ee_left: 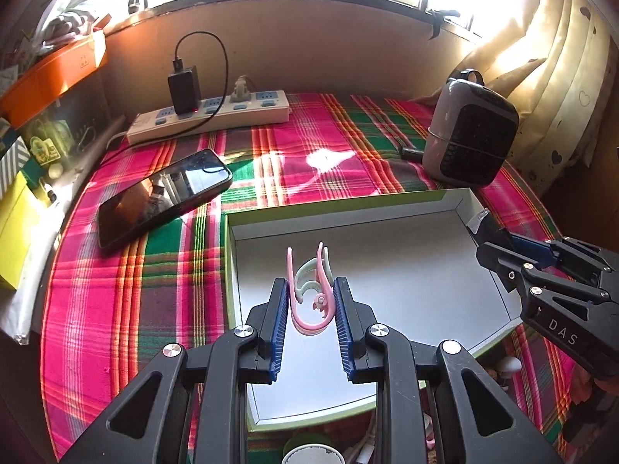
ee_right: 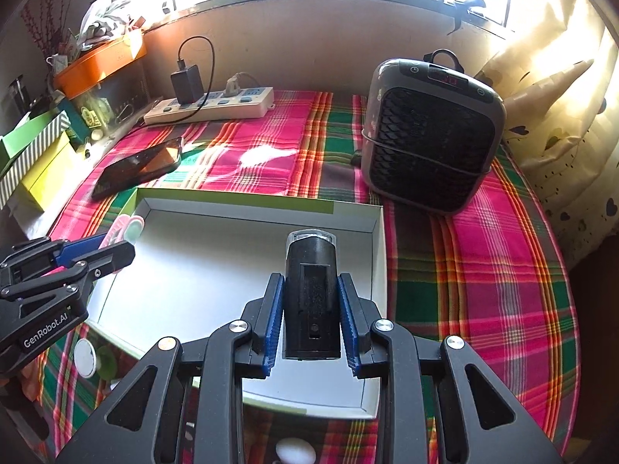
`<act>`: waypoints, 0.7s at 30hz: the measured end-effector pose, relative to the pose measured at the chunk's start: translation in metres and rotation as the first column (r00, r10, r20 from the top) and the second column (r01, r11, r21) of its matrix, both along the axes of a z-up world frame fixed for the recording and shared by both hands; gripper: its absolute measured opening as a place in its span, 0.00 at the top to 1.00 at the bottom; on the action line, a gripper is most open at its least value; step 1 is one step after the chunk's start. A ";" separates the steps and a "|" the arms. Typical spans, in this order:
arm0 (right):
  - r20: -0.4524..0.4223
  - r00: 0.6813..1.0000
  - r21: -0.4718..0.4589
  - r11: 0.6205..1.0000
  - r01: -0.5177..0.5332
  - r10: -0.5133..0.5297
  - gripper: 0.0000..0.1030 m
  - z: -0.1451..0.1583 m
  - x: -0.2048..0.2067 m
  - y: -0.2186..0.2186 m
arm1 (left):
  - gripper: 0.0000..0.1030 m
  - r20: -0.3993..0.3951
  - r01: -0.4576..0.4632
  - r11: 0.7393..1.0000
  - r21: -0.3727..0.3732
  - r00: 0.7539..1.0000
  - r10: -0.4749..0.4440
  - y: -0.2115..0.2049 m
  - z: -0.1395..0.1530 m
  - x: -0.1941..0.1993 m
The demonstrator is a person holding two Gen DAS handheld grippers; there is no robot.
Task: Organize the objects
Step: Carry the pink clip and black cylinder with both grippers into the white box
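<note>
At the far left of the worktop a black phone lies face up on the plaid cloth, with a white power strip beyond it near the wall. Your left tool is closed on a pink and pale green hair clip bundle, pinched between the blue pads and held over the near left part of the open white box. That box sits on the cloth at the middle of the worktop, its green-edged rim just right of the phone. Your right tool grips a black cylindrical device with a clear cap at its far end, held upright between the pads over the right half of the box. Far right, a grey fan heater stands on the cloth beyond the box's far right corner, beside the curtain.
</note>
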State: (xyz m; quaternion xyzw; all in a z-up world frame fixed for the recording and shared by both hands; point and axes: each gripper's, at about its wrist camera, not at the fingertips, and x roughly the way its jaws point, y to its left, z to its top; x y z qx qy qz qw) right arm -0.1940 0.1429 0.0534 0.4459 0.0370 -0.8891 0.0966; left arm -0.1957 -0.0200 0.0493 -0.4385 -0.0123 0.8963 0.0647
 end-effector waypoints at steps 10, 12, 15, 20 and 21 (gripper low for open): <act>0.023 1.000 0.007 1.000 0.003 -0.004 0.72 -0.014 -0.019 -0.002 | 0.79 0.042 0.001 1.000 0.002 0.999 -0.001 0.004 -0.017 -0.027; 0.023 1.000 0.015 1.000 0.003 -0.003 0.72 -0.016 -0.021 -0.004 | 0.79 0.049 -0.001 1.000 -0.004 0.999 0.002 0.004 -0.020 -0.030; 0.030 1.000 0.014 1.000 0.005 -0.005 0.72 -0.020 -0.025 -0.003 | 0.79 0.053 0.004 1.000 -0.013 0.999 -0.003 0.006 -0.024 -0.032; 0.038 0.999 0.024 1.000 -0.003 0.002 0.72 -0.025 -0.029 -0.006 | 0.79 0.061 0.010 1.000 -0.027 0.998 -0.008 0.008 -0.029 -0.036; 0.040 0.999 0.025 1.000 -0.004 0.003 0.72 -0.026 -0.029 -0.006 | 0.79 0.065 0.010 0.999 -0.033 0.998 -0.008 0.008 -0.031 -0.037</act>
